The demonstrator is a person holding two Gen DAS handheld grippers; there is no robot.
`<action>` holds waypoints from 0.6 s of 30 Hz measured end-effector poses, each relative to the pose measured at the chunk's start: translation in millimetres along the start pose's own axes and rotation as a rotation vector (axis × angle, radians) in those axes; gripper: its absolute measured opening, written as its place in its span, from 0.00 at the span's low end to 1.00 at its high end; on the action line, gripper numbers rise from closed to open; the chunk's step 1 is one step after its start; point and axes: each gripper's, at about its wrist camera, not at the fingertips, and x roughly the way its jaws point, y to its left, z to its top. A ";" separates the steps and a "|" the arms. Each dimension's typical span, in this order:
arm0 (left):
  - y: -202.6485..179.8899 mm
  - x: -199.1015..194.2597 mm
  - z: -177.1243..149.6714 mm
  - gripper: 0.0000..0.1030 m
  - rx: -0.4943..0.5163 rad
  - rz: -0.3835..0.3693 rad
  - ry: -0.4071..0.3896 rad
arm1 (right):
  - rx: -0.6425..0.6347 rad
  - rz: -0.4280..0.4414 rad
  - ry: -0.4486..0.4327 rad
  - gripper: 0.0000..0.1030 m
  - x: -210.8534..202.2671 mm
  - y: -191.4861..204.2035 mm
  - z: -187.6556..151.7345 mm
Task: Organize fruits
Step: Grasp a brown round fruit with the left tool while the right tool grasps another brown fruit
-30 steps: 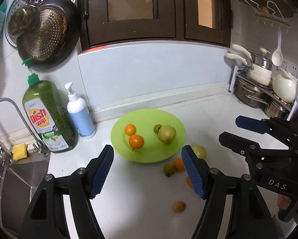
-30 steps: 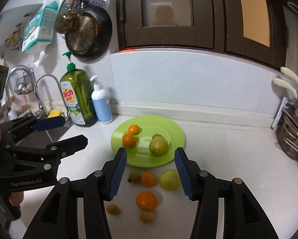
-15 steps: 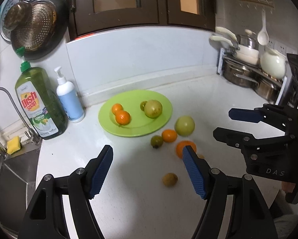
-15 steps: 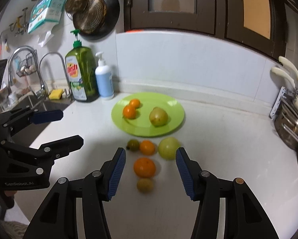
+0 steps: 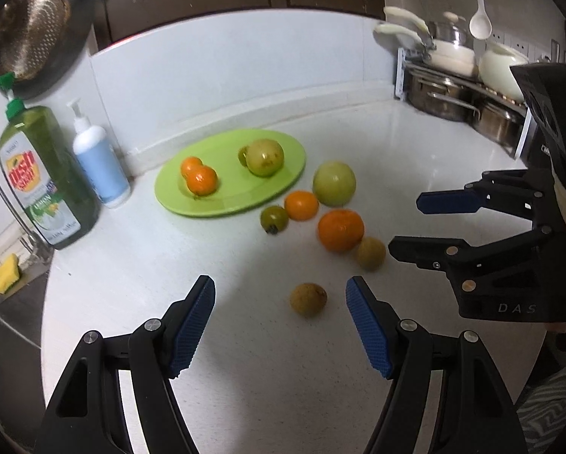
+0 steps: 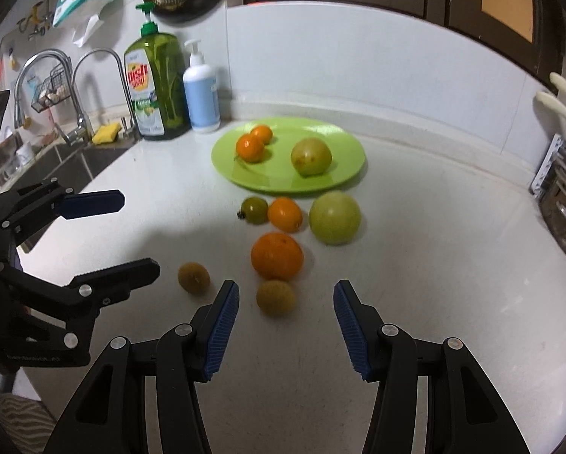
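A green plate point(image 5: 283, 151) point(image 6: 343, 140) holds two small oranges point(image 5: 199, 178) and a green-yellow pear-like fruit point(image 6: 310, 156). On the white counter in front of it lie a green apple point(image 6: 334, 217), a large orange point(image 6: 277, 255), a small orange point(image 6: 285, 213), a small dark green fruit point(image 6: 254, 210) and two small brown fruits point(image 5: 308, 299) point(image 6: 275, 297). My left gripper point(image 5: 279, 317) is open, just short of one brown fruit. My right gripper point(image 6: 285, 321) is open, just short of the other.
A green dish soap bottle point(image 6: 158, 87) and a white-blue pump bottle point(image 6: 201, 94) stand left of the plate. A sink with taps point(image 6: 75, 87) lies further left. Pots on a rack point(image 5: 453, 90) stand at the right. A colander pan point(image 5: 29, 38) hangs on the wall.
Both grippers have pulled back from the plate and dropped lower toward the counter. The loose fruits now lie close in front of the open fingers.
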 end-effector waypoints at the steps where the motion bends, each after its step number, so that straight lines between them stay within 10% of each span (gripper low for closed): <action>1: -1.0 4.0 -1.9 0.69 -0.001 -0.003 0.009 | -0.001 0.005 0.006 0.51 2.5 -0.8 -1.1; 18: -6.7 41.9 -11.0 0.50 -0.049 -0.059 0.077 | 0.015 0.060 0.073 0.40 35.4 -5.0 -10.4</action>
